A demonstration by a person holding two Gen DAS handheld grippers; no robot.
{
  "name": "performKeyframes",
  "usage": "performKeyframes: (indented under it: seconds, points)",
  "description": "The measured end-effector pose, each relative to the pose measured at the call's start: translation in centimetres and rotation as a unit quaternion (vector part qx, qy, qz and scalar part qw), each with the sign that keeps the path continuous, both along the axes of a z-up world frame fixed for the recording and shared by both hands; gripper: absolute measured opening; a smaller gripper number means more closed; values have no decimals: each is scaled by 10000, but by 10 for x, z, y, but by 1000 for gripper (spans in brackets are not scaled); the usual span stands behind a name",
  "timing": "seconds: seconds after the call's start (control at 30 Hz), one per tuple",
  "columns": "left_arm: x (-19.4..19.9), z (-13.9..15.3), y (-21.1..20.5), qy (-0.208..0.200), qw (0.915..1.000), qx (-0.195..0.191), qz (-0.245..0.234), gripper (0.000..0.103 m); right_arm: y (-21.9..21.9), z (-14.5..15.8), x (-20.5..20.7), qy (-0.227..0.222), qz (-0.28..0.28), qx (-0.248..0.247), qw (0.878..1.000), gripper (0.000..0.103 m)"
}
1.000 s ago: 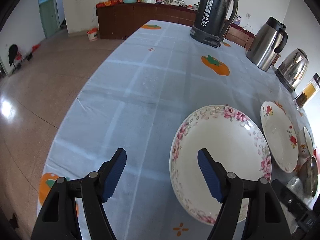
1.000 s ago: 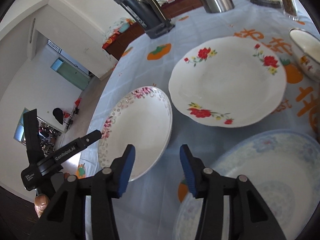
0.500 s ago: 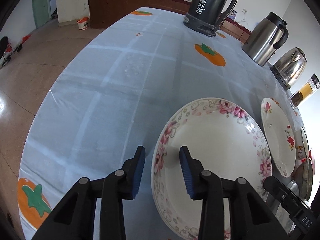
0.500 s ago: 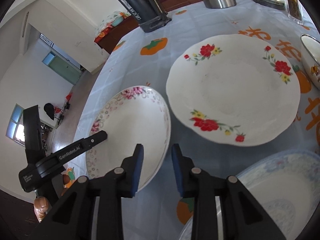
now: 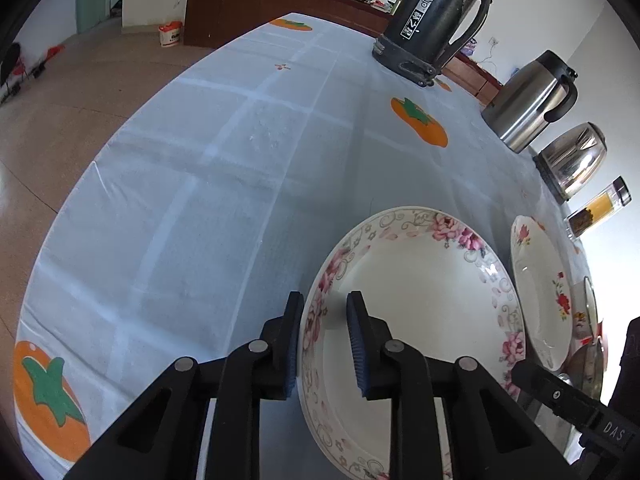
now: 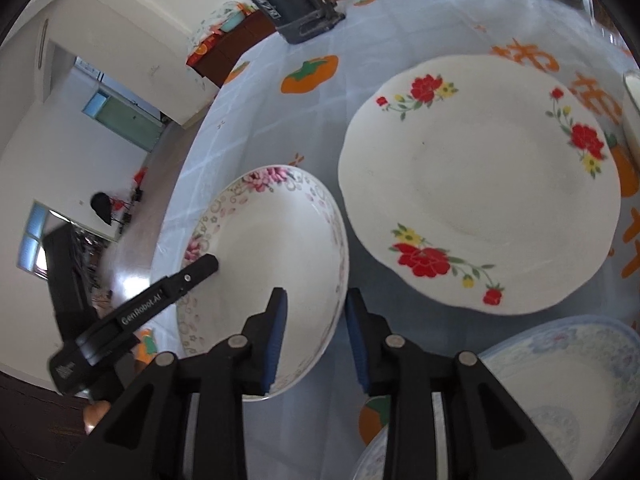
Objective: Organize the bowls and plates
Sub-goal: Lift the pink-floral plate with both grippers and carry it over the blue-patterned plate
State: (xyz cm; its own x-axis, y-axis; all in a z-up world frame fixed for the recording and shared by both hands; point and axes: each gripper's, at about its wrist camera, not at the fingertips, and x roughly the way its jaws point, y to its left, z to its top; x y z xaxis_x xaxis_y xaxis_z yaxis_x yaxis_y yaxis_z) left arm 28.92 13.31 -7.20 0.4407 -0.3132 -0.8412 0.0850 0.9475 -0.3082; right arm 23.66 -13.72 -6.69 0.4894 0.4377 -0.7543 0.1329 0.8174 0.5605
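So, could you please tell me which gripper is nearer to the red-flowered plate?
Right. The right gripper straddles the pink-flowered plate's rim beside the red-flowered plate; the left gripper straddles the opposite rim.

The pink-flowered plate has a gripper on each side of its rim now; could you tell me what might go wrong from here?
1. Both the left gripper and the right gripper straddle only the thin rim of the pink-flowered plate, so it could slip or tilt if lifted unevenly.
2. The red-flowered plate lies close beside it; a sideways swing could knock the two together.
3. The blue-patterned plate sits just under the right gripper and could be bumped.
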Motion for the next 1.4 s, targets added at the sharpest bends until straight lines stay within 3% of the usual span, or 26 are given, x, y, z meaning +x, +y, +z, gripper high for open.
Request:
performKeyframes:
  seconds: [0.37, 0.53, 0.83, 1.13, 1.4]
  points:
    - [-1, 1, -1, -80, 9999, 66, -43, 23, 8, -4, 17, 118, -45, -238, 9996, 32]
    - [-8, 3, -6, -260, 9989, 342, -175, 23, 14, -6, 13, -149, -45, -542, 9984, 27]
    - [-24, 21, -6, -652, 9953, 698, -180, 23, 19, 5, -3, -474, 77, -489, 9976, 25]
    - [-51, 26, -10, -634, 9963, 558, -186, 23, 10, 21, -37, -720, 48, -376, 9967, 25]
    - [-98, 53, -46, -1038, 9915, 634, -454, 23, -16, 40, -89, -921, -224, -408, 9947, 25]
